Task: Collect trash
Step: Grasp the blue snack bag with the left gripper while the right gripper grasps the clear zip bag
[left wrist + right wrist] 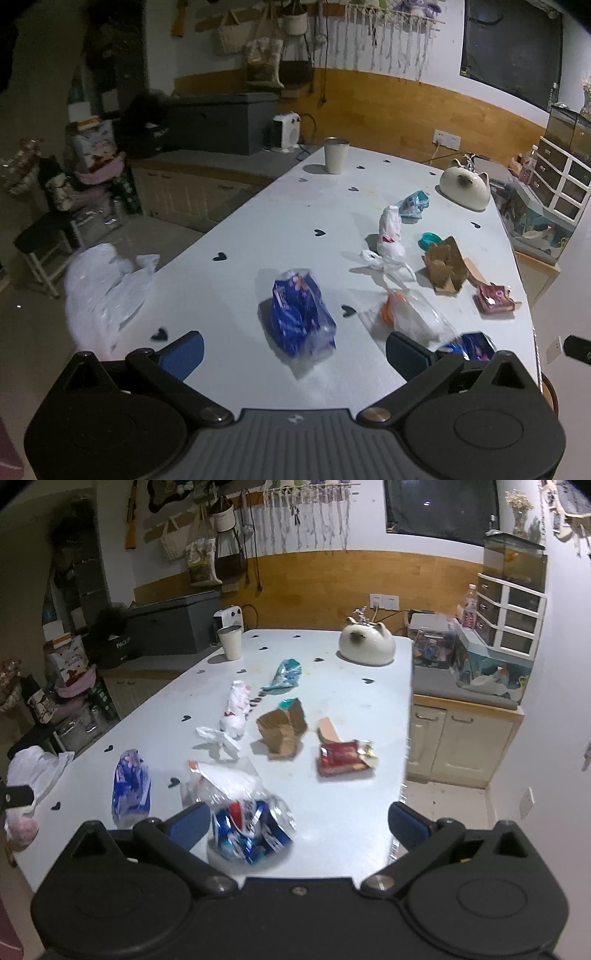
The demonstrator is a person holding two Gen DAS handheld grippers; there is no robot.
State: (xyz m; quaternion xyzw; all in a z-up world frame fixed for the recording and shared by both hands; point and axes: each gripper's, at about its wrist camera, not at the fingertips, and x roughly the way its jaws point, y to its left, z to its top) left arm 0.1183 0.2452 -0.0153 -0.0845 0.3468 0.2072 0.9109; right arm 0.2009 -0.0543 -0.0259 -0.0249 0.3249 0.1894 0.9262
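Trash lies scattered on a white table (pixel 258 221). A blue wrapper (pixel 301 314) lies just ahead of my open left gripper (pixel 295 350); it also shows in the right wrist view (pixel 131 786). A crushed blue packet (pixel 251 830) lies just ahead of my open right gripper (pixel 299 823), nearer its left finger. Behind lie a clear bag with orange (pixel 406 314), white crumpled bags (pixel 389 236), torn brown cardboard (pixel 282 731), a red wrapper (pixel 343 760) and a teal wrapper (pixel 284 674). A white plastic bag (pixel 103 291) hangs at the table's left edge.
A white cup (pixel 335 155) stands at the far left of the table and a cream cat-shaped pot (pixel 365 642) at the far right. Cabinets (pixel 458 738) stand right of the table. A stool (pixel 40 240) and stacked boxes are on the floor at left.
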